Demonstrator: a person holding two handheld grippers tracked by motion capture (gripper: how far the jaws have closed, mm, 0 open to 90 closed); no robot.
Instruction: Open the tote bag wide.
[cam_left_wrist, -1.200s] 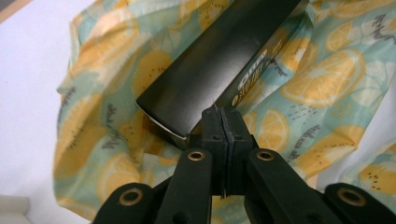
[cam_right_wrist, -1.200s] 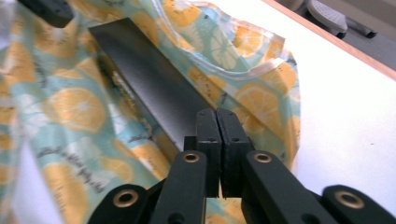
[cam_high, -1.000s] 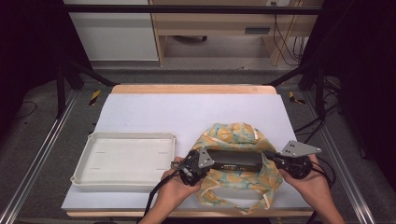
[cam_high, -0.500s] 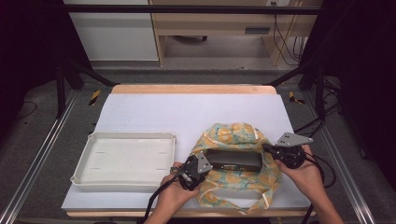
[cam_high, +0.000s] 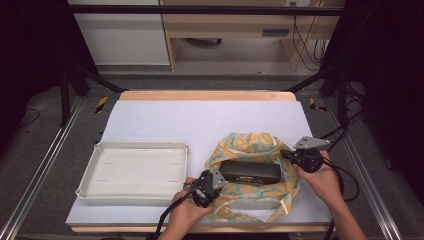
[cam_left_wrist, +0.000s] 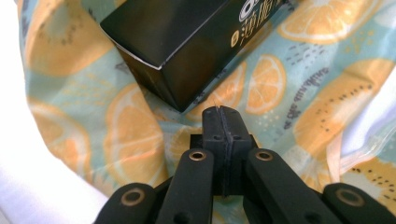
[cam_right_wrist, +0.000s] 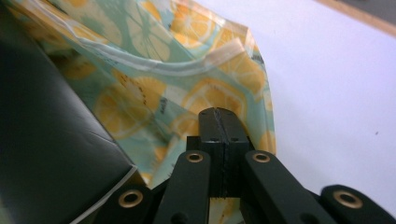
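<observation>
Table (cam_high: 200, 120) with white cover takes the middle of the high view, wood edge along its far side. White tray (cam_high: 135, 170) sits lower left of centre on it, nothing inside. Fruit-print bag (cam_high: 250, 145) lies lower right of centre, orange slices on teal, its strap (cam_high: 280, 207) looping toward the bottom edge. Black box (cam_high: 250, 171) lies flat across the bag's middle, long side running left to right; in the left gripper view one corner of the box (cam_left_wrist: 177, 51) fills the upper centre, pale lettering on top, too cropped to read.

Your left claw (cam_high: 206, 187) is at the bag's lower left edge, just beside the box's left end, between tray and bag. Left gripper view: jaws pressed fully together, tips over the bag fabric (cam_left_wrist: 116, 140) just below the box corner, nothing between them that you can see.

Your right claw (cam_high: 287, 154) is at the bag's right edge, near the box's right end. Right gripper view: jaws also closed tight, tips against the bag's printed fabric (cam_right_wrist: 154, 93); can't tell if they pinch it
</observation>
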